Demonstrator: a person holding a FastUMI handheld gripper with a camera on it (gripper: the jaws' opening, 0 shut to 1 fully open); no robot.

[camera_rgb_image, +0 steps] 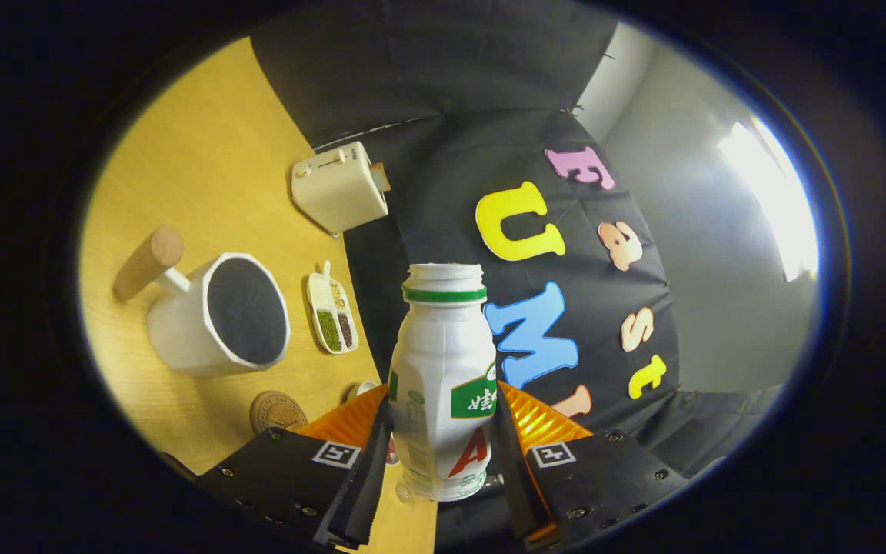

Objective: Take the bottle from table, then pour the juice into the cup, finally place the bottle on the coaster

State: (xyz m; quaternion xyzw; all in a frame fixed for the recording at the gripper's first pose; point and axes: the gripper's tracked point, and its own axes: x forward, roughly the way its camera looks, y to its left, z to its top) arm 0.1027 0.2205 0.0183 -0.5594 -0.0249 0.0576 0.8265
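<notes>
Here the view is rolled, so the table [204, 154] slants up the left side. Going left to right: at about nine o'clock from the bottle stands a white cup [216, 319] with a wooden handle, its dark mouth facing the camera. Just below it, near seven o'clock, lies a round coaster [278, 412]. To the right of the cup sits a small divided dish of beans [332, 312], and beyond it, toward eleven o'clock, a white toaster [339, 188] near the table's far edge.

Next comes the bottle [443, 385], white with a green neck ring and no cap, standing up between the fingers of the hand-held gripper [443, 454]. The two fingers are clamped on its lower body, one on each side, and the bottle appears lifted clear of the table.

So the taking seems done, and the pouring step is in hand. The next move likely calls for carrying the open neck leftward over the cup's mouth, then tipping steadily so the juice lands inside.
</notes>
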